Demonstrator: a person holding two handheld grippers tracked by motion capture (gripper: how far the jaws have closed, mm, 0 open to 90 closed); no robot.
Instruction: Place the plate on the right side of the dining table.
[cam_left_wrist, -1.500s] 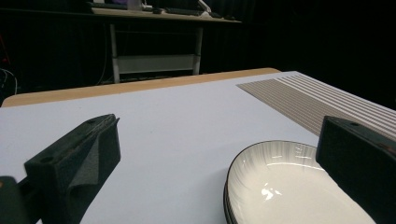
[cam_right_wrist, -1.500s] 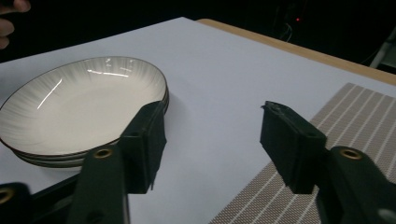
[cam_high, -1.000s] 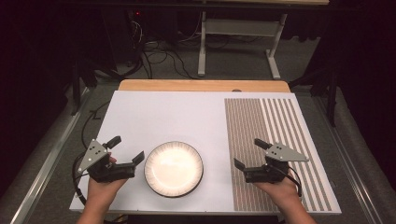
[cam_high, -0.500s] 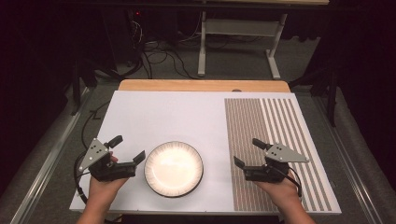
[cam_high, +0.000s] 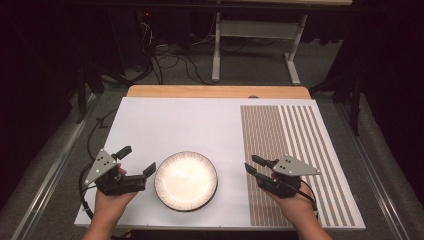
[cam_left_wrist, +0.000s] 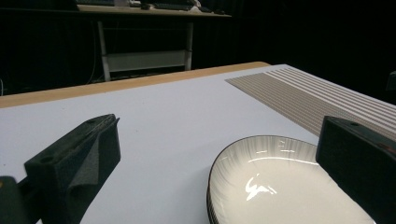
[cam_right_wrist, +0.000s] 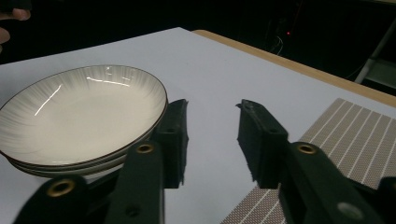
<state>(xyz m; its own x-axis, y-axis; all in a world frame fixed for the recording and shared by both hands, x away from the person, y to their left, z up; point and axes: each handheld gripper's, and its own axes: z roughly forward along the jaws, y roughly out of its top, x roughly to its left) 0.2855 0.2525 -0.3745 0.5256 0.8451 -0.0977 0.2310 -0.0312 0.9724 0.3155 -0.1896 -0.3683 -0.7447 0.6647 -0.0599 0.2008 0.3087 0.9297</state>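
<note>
A stack of white plates with dark rims (cam_high: 186, 181) sits near the front middle of the white board (cam_high: 180, 125). My left gripper (cam_high: 137, 160) is just left of the stack, jaws wide open; the plates (cam_left_wrist: 280, 182) lie ahead toward its right jaw, untouched. My right gripper (cam_high: 251, 163) rests to the right of the stack, at the near edge of the striped mat (cam_high: 295, 150). Its jaws have just been closing and stand partly apart, with nothing between them. In the right gripper view (cam_right_wrist: 213, 106) the plates (cam_right_wrist: 79, 112) lie beside its left jaw.
A brown striped mat (cam_right_wrist: 355, 135) covers the right third of the board. A wooden table edge (cam_high: 215, 91) runs along the far side. Beyond it stand a metal desk frame (cam_high: 255, 35) and floor cables (cam_high: 170, 60).
The right gripper's jaws have drawn closer together. Both hands and the plates stay where they were.
</note>
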